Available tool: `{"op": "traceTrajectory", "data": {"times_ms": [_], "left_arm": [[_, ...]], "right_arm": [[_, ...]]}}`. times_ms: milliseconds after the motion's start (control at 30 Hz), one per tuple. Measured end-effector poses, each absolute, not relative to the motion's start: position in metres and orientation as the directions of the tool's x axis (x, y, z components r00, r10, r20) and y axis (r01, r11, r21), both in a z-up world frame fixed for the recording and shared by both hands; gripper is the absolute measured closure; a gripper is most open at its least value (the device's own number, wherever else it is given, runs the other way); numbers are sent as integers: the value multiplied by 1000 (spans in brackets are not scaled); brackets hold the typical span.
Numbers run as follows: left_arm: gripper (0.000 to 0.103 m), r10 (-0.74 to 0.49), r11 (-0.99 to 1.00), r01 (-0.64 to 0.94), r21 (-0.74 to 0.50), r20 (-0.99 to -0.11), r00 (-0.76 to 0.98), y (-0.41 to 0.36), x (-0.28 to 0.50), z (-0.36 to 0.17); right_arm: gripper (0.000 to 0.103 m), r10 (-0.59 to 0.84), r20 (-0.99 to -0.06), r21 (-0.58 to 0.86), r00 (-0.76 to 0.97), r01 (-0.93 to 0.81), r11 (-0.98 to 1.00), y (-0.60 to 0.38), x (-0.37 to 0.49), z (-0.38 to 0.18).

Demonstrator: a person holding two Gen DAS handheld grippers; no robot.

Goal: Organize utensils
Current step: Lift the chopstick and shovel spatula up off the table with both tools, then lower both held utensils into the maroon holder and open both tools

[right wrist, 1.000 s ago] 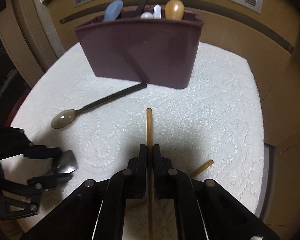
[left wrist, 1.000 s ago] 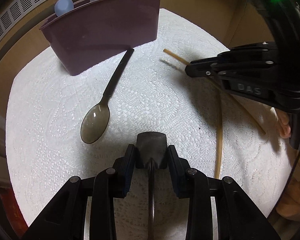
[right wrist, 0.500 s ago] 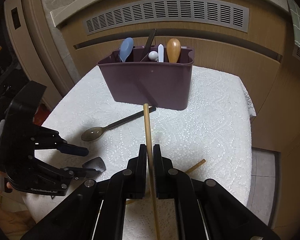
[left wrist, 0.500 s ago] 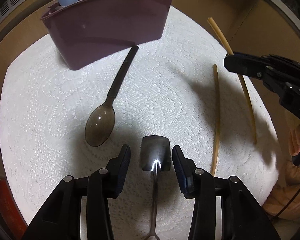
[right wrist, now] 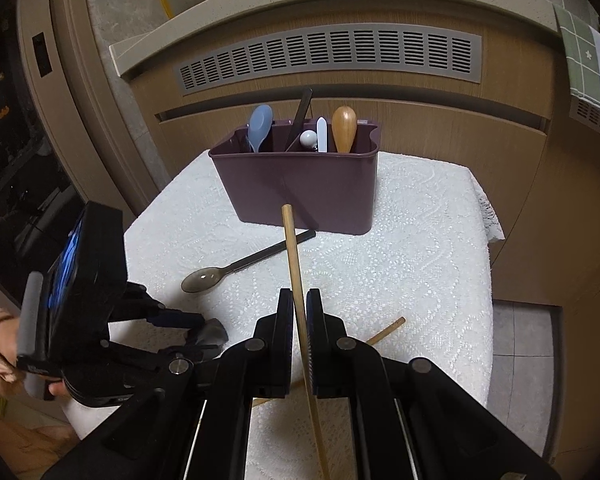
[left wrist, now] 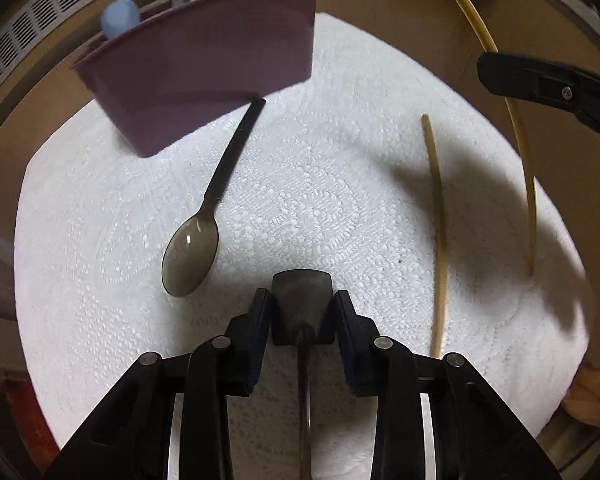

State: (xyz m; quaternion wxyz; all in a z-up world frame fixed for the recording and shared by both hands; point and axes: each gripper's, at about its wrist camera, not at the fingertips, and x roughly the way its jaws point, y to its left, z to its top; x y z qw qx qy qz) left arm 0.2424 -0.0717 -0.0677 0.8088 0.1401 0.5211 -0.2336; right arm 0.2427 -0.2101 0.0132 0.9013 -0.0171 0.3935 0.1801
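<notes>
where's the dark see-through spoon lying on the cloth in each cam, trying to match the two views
Left wrist: the dark spoon lies left of centre, bowl near the left gripper, handle tip at the caddy base.
Right wrist: the spoon lies left of centre, bowl to the left, in front of the caddy.
Shared landmark: the purple caddy.

White lace tablecloth (right wrist: 420,248); grey vent grille (right wrist: 328,60) behind.
</notes>
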Motion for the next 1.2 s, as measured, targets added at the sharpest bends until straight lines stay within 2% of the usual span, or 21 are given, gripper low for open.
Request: {"op": "traceTrajectory", "data": {"times_ms": [167, 300, 567, 667, 833, 900, 1000, 1033, 1100, 1200], "left_arm": [[70, -360, 886, 449, -112, -778, 516, -49, 208, -25], [70, -393, 904, 401, -147, -656, 644, -32, 191, 16], [70, -407, 907, 393, -149, -547, 732, -26, 201, 64], [70, -406, 909, 402, -113, -462, 788, -26, 215, 98], [70, -405, 913, 399, -87, -314, 859, -29, 260, 165], [70, -405, 914, 393, -101, -292, 866, -26, 278, 178], [70, -413, 911, 388, -142, -294, 862, -17, 298, 179], [70, -407, 913, 382, -141, -297, 864, -14, 300, 174], [70, -396, 918, 370, -142, -305, 866, -11, 301, 159], [70, -405, 914, 363, -181, -346, 847, -5, 301, 130]], "right_arm": [[96, 314, -693, 112, 648, -334, 936, -213, 227, 28], [96, 311, -667, 98, 677, -334, 937, -212, 217, 40], [97, 337, -636, 111, 695, -349, 930, -210, 219, 62], [97, 339, -581, 94, 740, -353, 931, -210, 231, 95], [97, 355, -438, 36, 826, -378, 925, -205, 259, 171], [97, 344, -430, 17, 835, -374, 927, -203, 272, 184], [97, 313, -498, -23, 809, -373, 928, -200, 292, 173], [96, 296, -551, -28, 780, -372, 928, -200, 298, 156], [88, 267, -634, -28, 726, -367, 930, -198, 303, 122], [87, 235, -751, 2, 617, -354, 935, -194, 309, 52]]}}
